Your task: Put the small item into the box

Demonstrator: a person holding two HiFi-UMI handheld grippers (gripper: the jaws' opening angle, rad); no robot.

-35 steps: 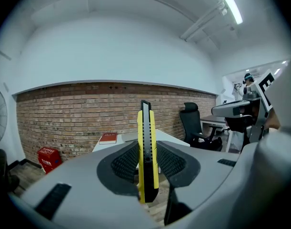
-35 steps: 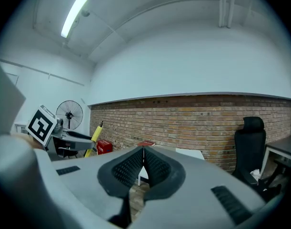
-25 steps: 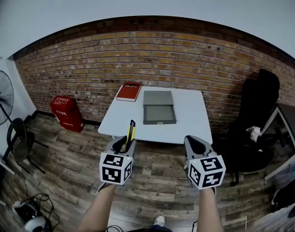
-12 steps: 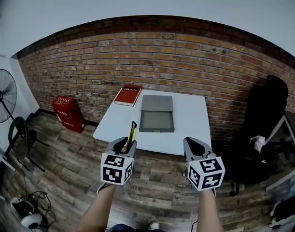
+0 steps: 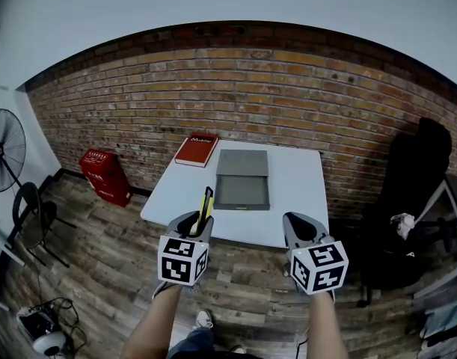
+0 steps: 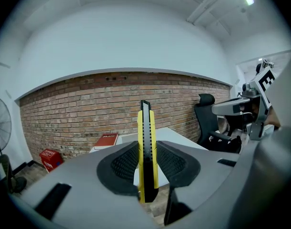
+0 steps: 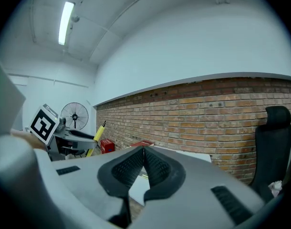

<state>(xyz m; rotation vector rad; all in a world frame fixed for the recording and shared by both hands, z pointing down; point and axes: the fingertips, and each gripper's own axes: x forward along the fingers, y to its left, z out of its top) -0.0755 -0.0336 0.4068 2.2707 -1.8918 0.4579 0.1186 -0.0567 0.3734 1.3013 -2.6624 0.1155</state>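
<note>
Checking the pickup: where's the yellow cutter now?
Head view, left of centre: the yellow cutter is clamped upright in the left gripper, near the white table.

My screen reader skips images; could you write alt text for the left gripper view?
The left tool is shut on an upright yellow-and-black utility knife. Beyond it are a white table, a red book and a brick wall.

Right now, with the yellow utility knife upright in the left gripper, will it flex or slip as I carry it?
Probably rigid: the utility knife stands straight, with no bend. It looks light, being slim. It might pivot or slip, since the left gripper pinches only its lower part and much of it sticks out beyond.
</note>
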